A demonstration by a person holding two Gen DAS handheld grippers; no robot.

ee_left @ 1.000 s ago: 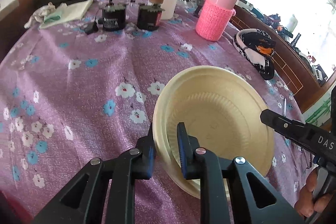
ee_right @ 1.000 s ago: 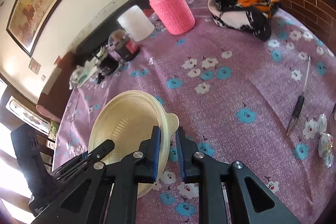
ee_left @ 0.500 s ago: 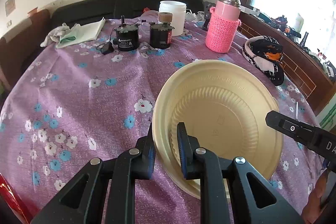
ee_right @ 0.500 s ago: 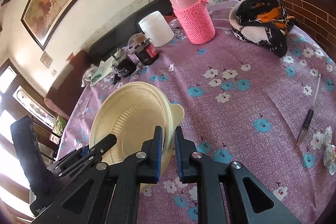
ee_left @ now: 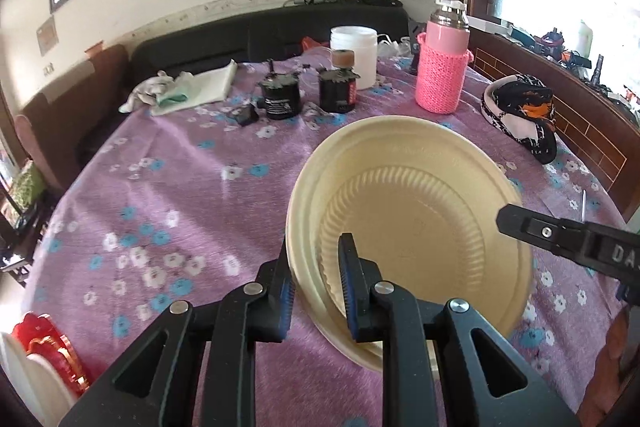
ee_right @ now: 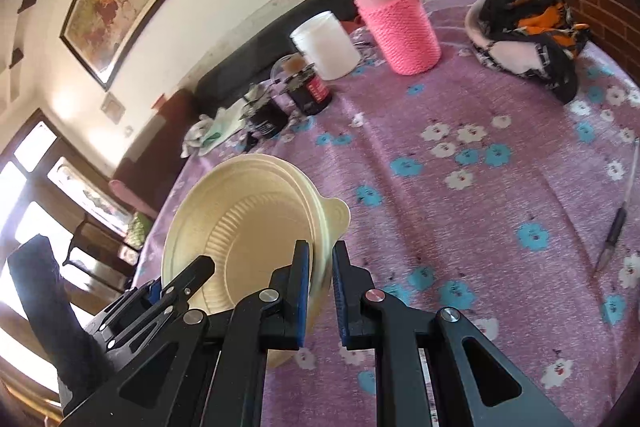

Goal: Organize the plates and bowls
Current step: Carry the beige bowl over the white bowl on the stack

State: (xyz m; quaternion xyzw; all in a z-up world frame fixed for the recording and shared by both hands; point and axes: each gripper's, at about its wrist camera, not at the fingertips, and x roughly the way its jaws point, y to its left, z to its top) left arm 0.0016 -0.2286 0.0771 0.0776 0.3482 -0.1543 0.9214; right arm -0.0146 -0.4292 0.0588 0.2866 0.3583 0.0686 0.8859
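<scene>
A cream disposable bowl (ee_left: 420, 211) with a ribbed inner wall, which seems to hold a second one nested inside, hangs tilted above the purple flowered tablecloth (ee_left: 168, 195). My left gripper (ee_left: 316, 283) is shut on its left rim, one finger outside and one inside. In the right wrist view the same bowl (ee_right: 248, 227) shows a small tab on its rim. Just below that tab my right gripper (ee_right: 320, 279) is shut on the rim. Each wrist view shows the other gripper: the right gripper's finger (ee_left: 560, 235) and the left gripper (ee_right: 176, 291).
At the table's far side stand a pink knitted flask (ee_left: 440, 71), a white jar (ee_left: 354, 51), two black jars (ee_left: 280, 97) and a folded cloth (ee_left: 188, 89). A patterned cap (ee_left: 524, 115) and a pen (ee_right: 612, 239) lie at the right. White plates (ee_left: 24, 387) and a red object sit lower left.
The bowl has come up off the cloth between both grippers and tipped more upright. Both views have swung upward, showing more wall and the painting.
</scene>
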